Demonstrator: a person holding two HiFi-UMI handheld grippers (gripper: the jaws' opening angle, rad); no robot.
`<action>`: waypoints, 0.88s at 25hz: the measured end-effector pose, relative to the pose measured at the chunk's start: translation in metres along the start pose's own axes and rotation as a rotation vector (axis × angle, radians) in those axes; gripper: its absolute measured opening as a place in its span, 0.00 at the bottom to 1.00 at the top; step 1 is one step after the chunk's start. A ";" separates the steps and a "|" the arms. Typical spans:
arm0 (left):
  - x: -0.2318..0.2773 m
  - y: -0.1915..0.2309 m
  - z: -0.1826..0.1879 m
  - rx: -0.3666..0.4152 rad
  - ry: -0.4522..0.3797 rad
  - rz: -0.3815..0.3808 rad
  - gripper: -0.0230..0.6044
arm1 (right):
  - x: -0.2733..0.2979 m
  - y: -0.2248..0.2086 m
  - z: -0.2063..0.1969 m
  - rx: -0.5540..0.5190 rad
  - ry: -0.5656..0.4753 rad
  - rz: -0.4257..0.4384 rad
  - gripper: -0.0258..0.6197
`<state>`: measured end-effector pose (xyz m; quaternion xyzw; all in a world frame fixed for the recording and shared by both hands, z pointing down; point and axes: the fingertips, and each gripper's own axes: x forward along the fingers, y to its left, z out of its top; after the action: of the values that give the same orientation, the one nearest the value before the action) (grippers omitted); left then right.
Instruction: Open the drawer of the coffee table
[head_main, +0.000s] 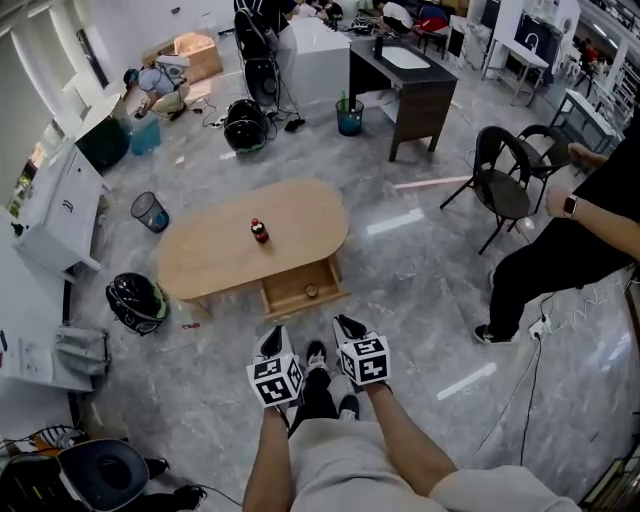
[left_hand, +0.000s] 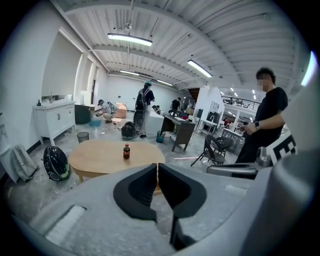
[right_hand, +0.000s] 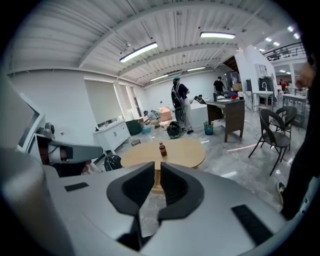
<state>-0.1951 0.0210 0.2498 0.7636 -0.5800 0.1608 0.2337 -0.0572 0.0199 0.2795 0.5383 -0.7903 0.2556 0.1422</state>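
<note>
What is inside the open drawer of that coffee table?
The drawer stands pulled out of the coffee table. One small round object lies on its wooden bottom, too small to identify. Any part of the drawer still under the tabletop is hidden.

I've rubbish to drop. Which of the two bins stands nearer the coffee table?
The black mesh wastebasket, just off the coffee table's left end in the head view. The teal bin stands farther away, beside the dark desk.

Pale wooden worktop (head_main: 220, 250) and matching drawer (head_main: 285, 286); dark bottle (head_main: 259, 232), red cap and label, I think; grey marbled floor (head_main: 420, 290).
</note>
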 end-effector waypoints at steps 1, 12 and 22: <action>-0.004 -0.002 -0.002 0.016 0.008 0.000 0.06 | -0.002 0.003 -0.001 -0.003 0.006 0.006 0.11; -0.021 -0.024 -0.019 0.065 0.035 -0.039 0.05 | -0.017 0.026 -0.019 -0.030 0.031 0.048 0.06; -0.023 -0.031 -0.030 0.041 0.044 -0.037 0.06 | -0.028 0.010 -0.026 0.027 0.015 0.036 0.06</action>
<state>-0.1708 0.0623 0.2575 0.7752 -0.5570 0.1850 0.2335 -0.0568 0.0595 0.2847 0.5241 -0.7952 0.2728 0.1362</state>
